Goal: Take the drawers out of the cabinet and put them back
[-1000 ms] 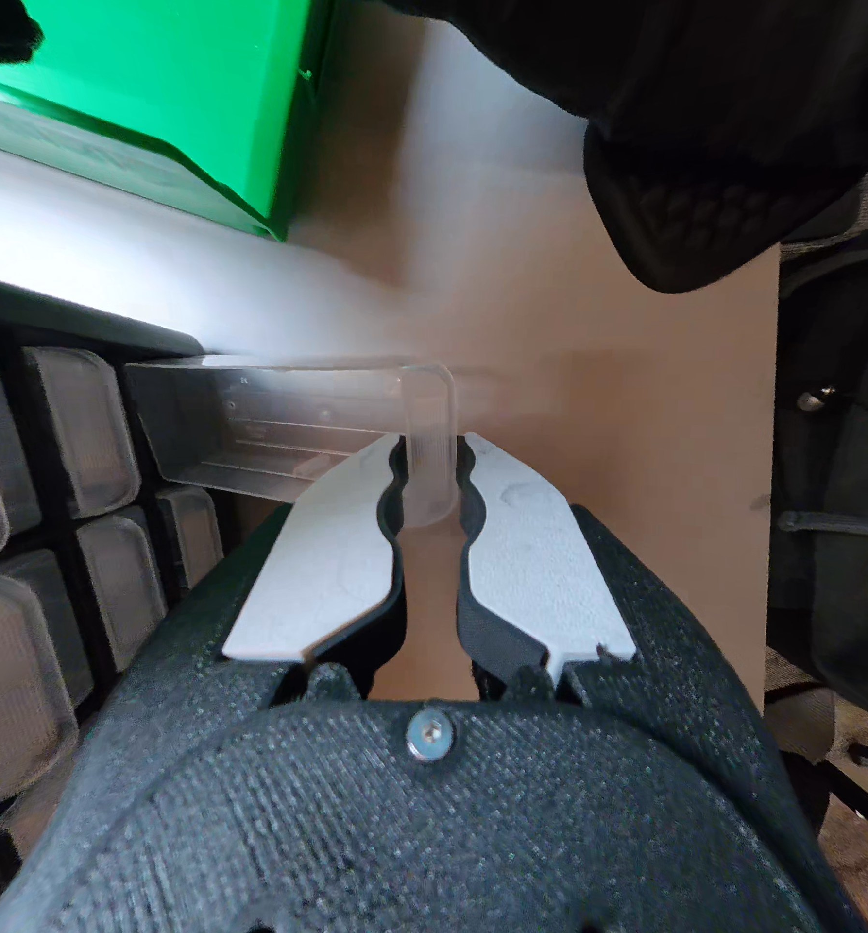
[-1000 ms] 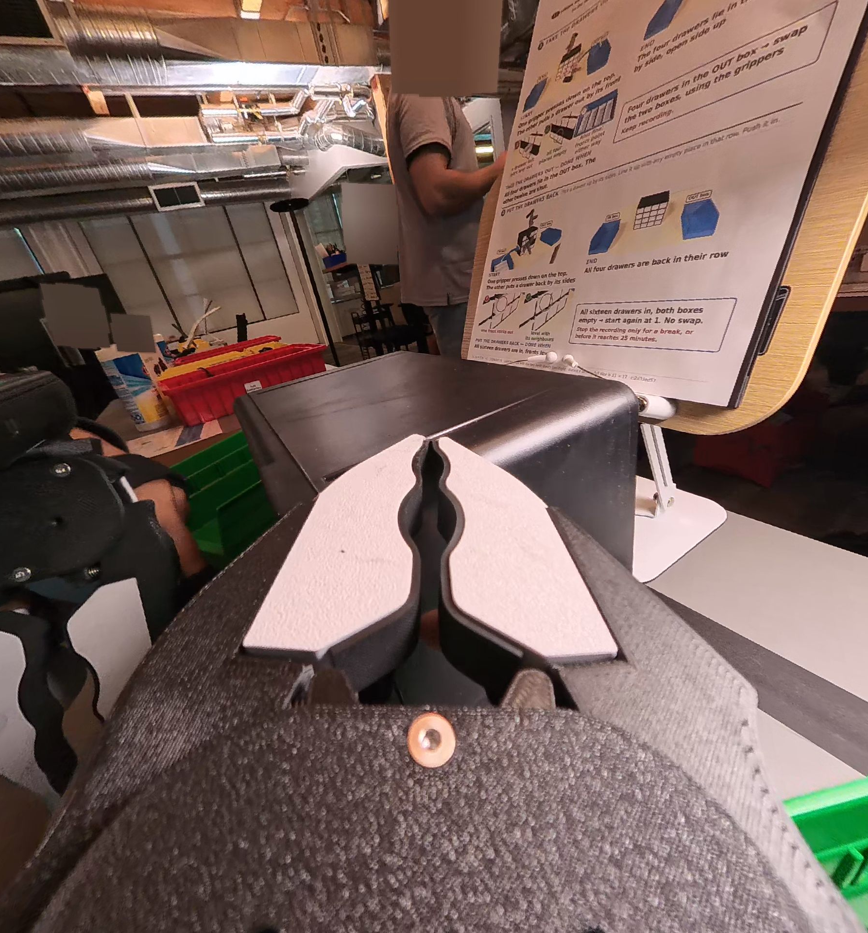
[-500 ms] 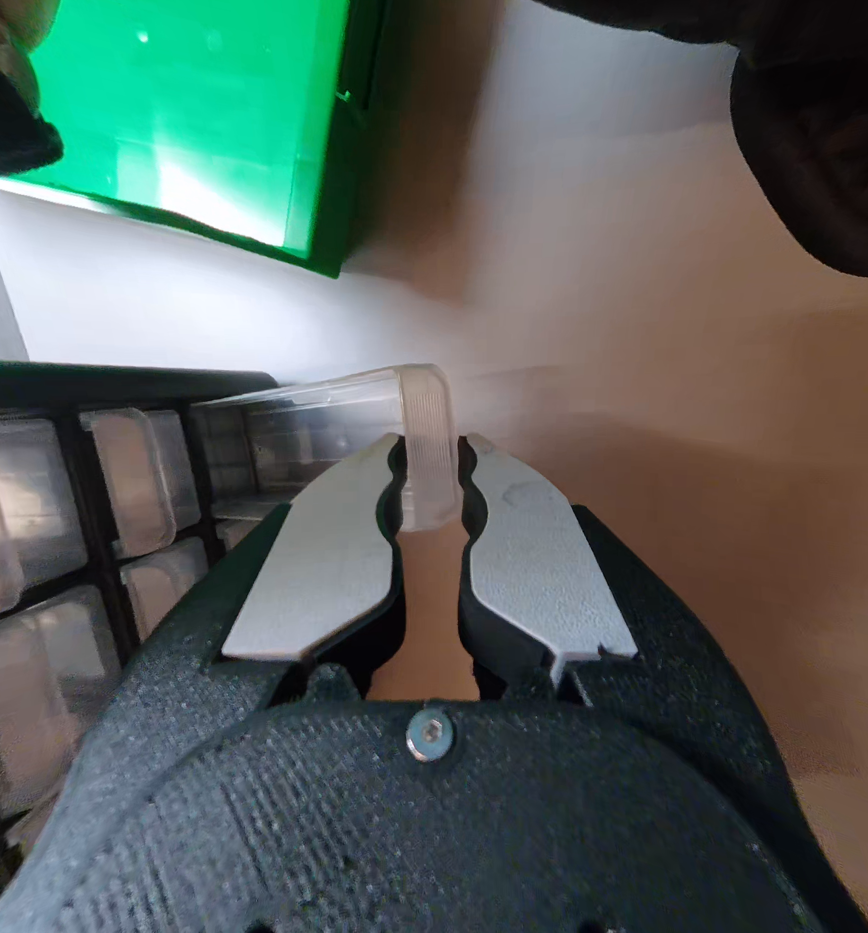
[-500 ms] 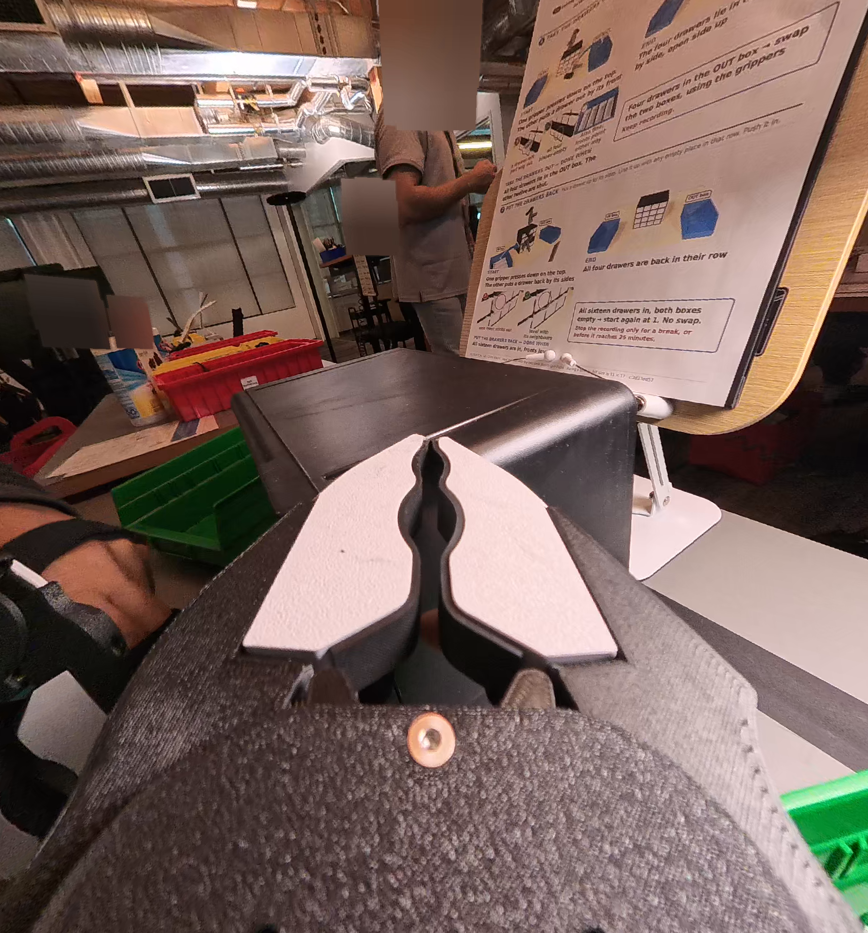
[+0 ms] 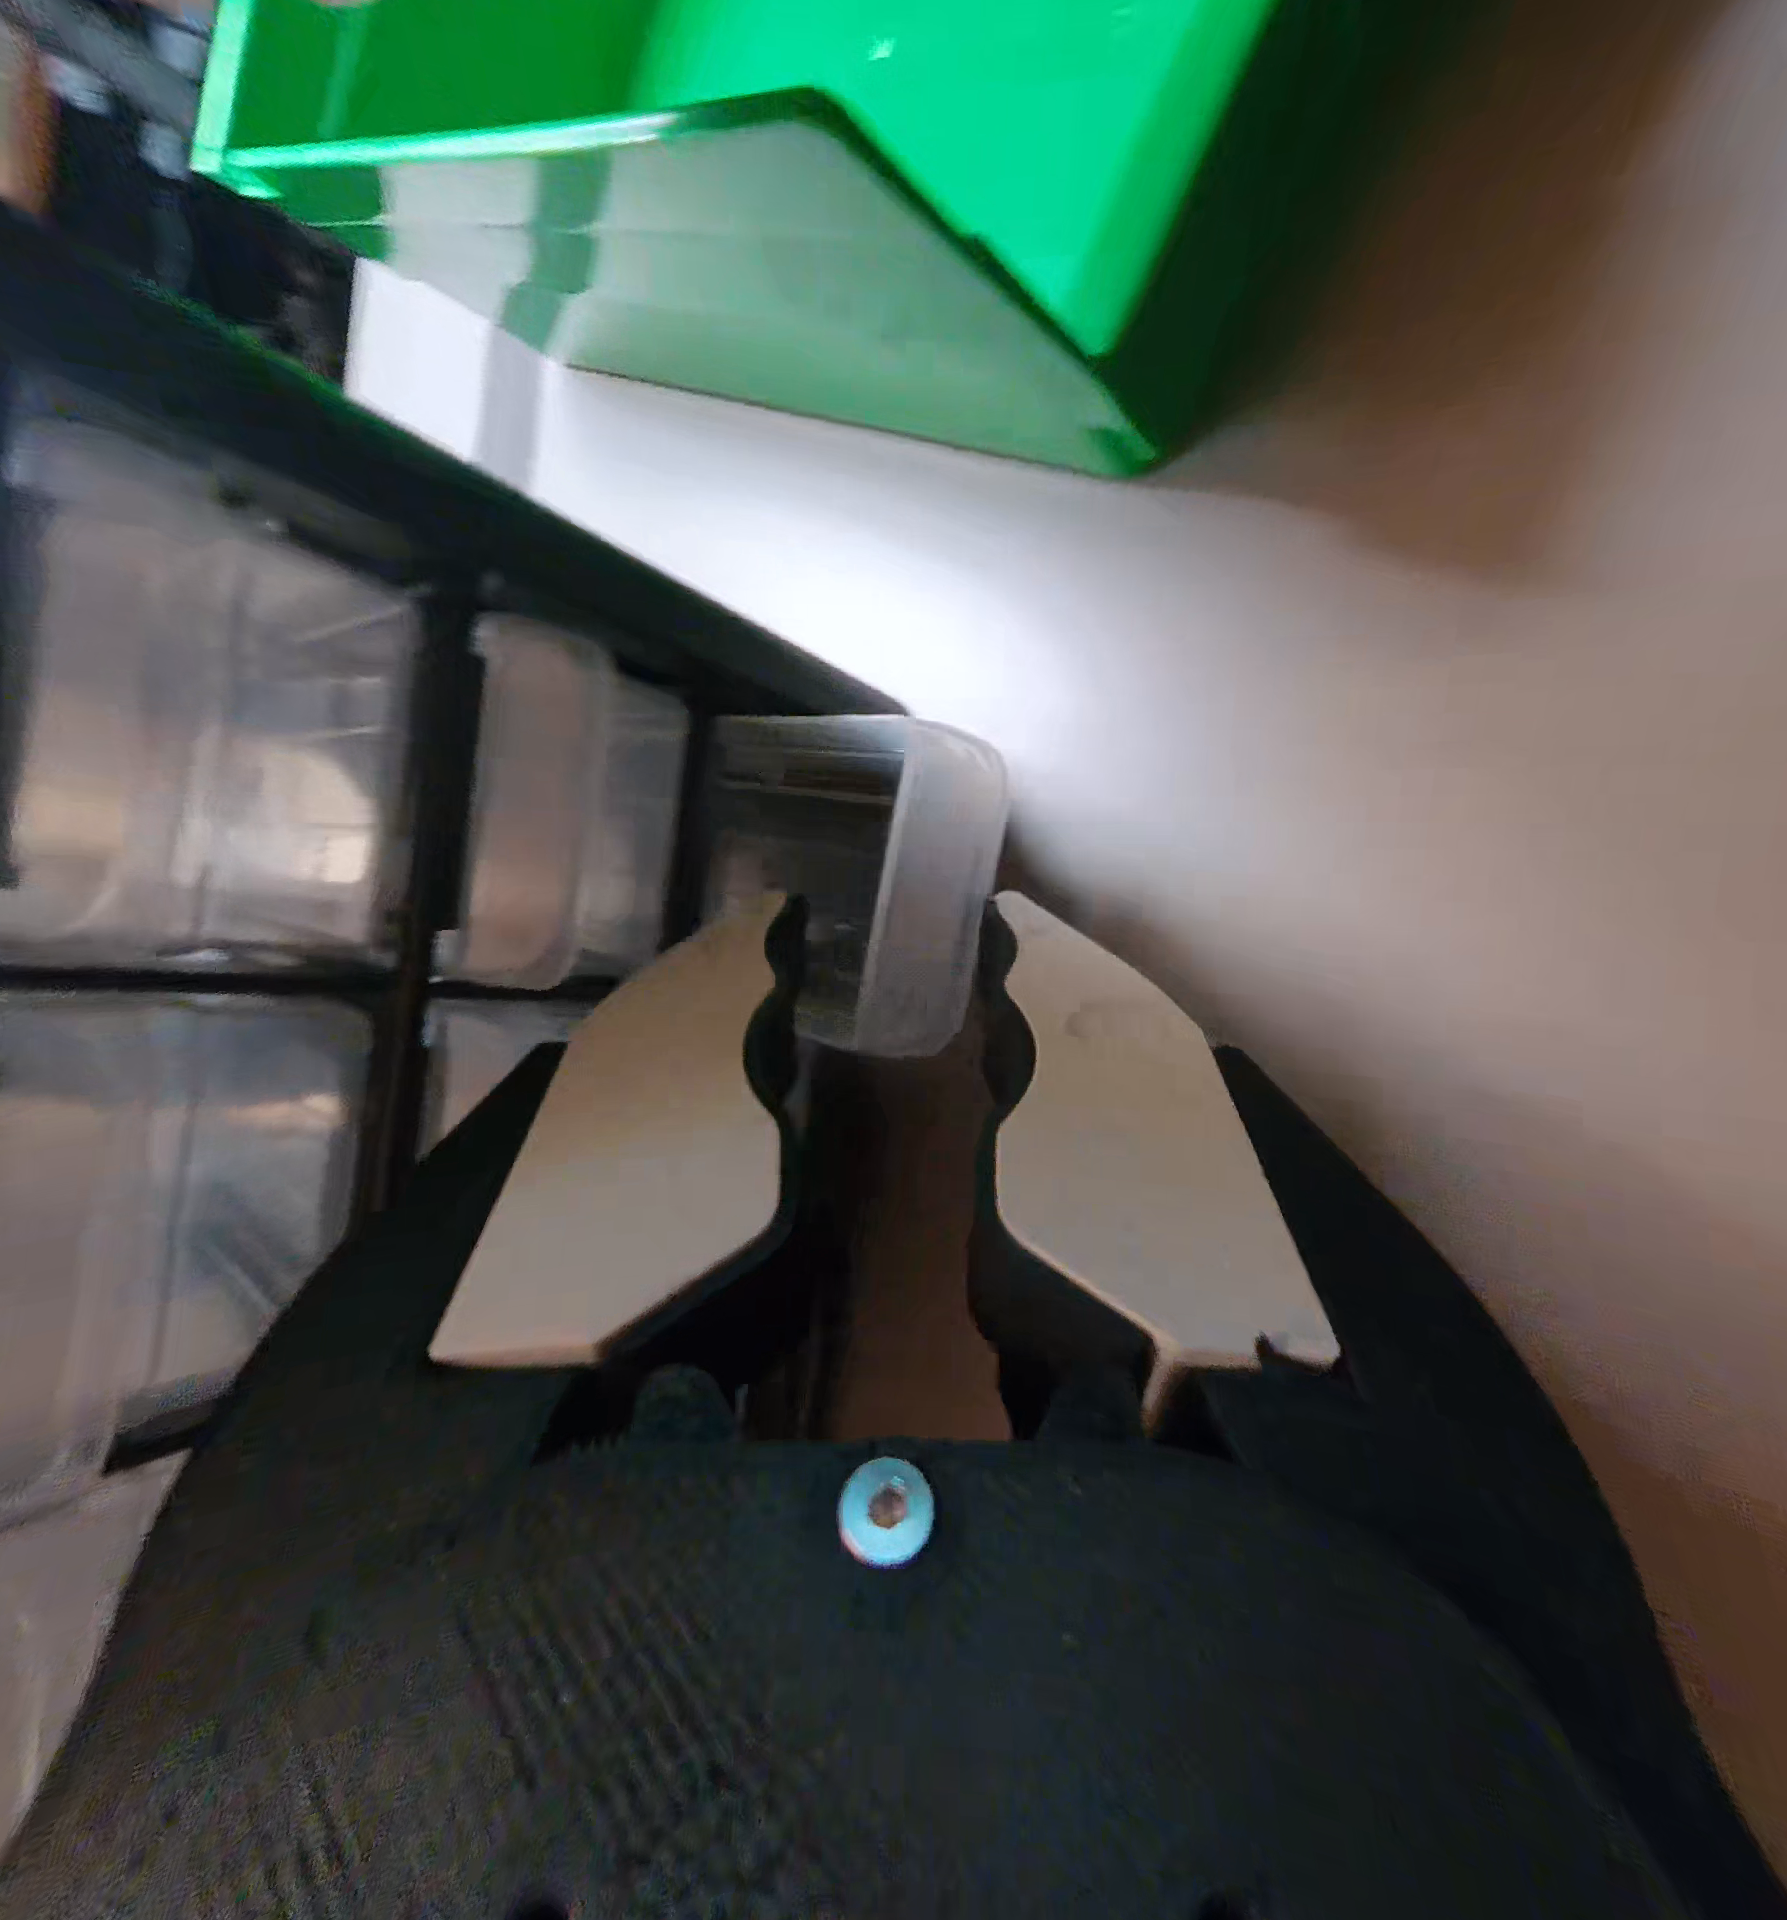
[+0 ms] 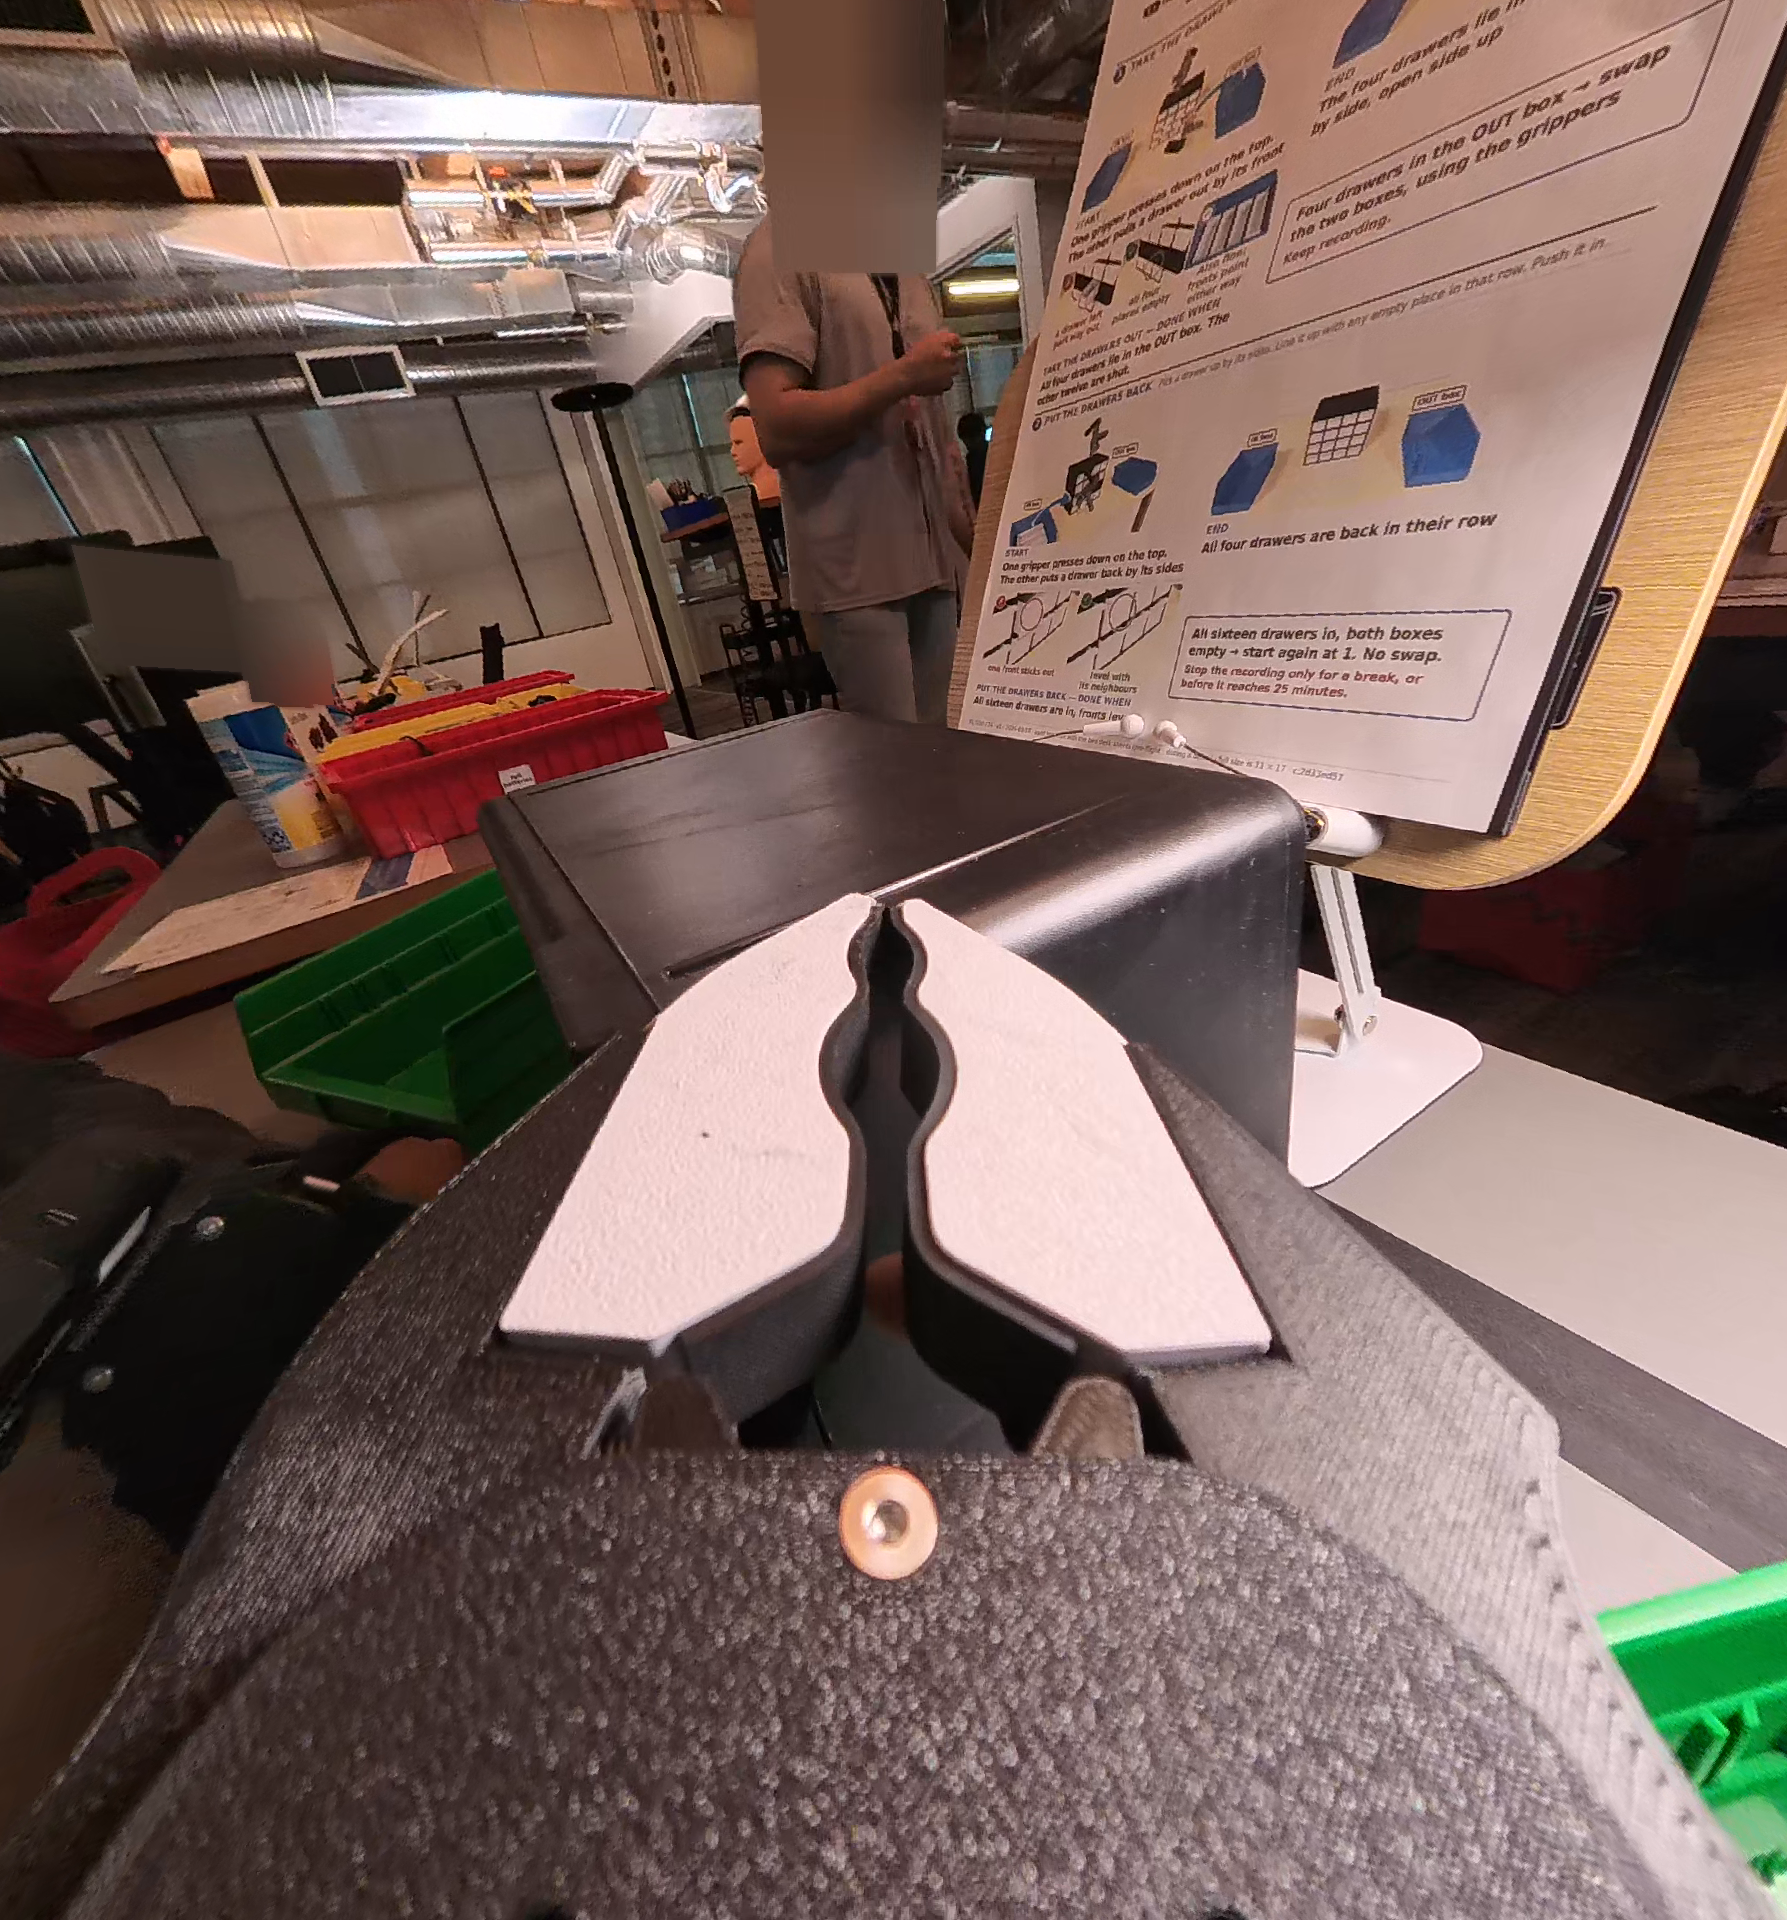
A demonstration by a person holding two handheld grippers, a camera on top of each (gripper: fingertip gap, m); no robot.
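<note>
Beige tabletop (image 5: 1491, 935) behind clear drawer (image 5: 920, 883), blurred, between parted left gripper (image 5: 884, 925); right gripper (image 6: 884, 920) clenched empty

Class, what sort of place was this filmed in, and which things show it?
Probably an open workshop or lab: bare ceiling ducts, red parts bins on a worktable, and a propped instruction sheet behind the black cabinet.
</note>
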